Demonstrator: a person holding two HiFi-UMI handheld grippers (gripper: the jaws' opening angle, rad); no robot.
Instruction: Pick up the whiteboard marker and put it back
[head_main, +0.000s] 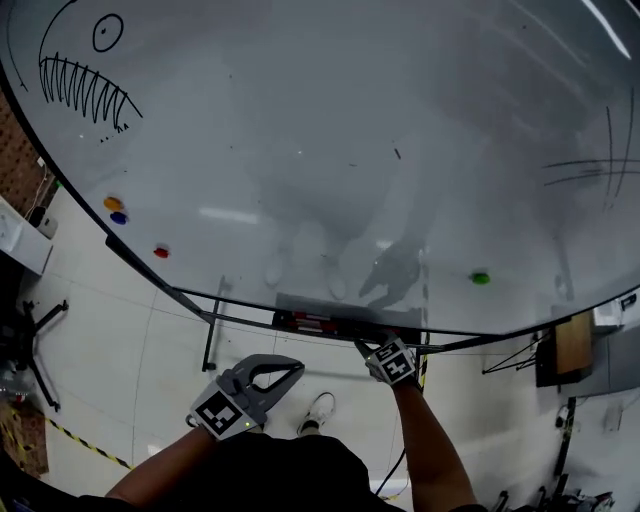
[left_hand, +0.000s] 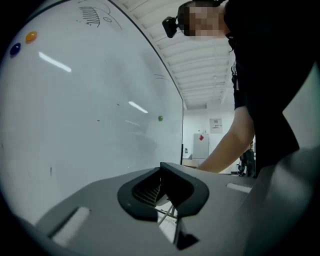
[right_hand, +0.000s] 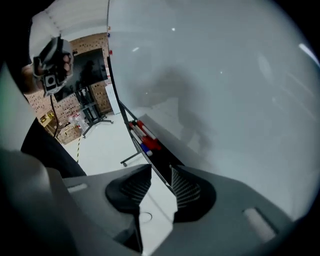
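Several whiteboard markers (head_main: 312, 321) with red and blue parts lie in the tray (head_main: 350, 312) under the whiteboard (head_main: 320, 150). In the right gripper view the markers (right_hand: 144, 136) lie in the dark tray (right_hand: 161, 155), ahead of and to the left of the jaws. My right gripper (head_main: 366, 345) points down at the tray's right part; it (right_hand: 161, 175) stands open with nothing between its pads, and the tray's front rim shows through the gap. My left gripper (head_main: 298, 368) hangs level below the tray, apart from it. Its tips (left_hand: 161, 170) touch and hold nothing.
The whiteboard carries a green magnet (head_main: 481, 277), a red magnet (head_main: 161, 251), an orange one (head_main: 113, 203), a blue one (head_main: 119, 217) and a black drawing (head_main: 85, 85). The person's shoe (head_main: 318, 408) and striped floor tape (head_main: 85, 442) lie below. Equipment stands (right_hand: 90, 115) are at the far left.
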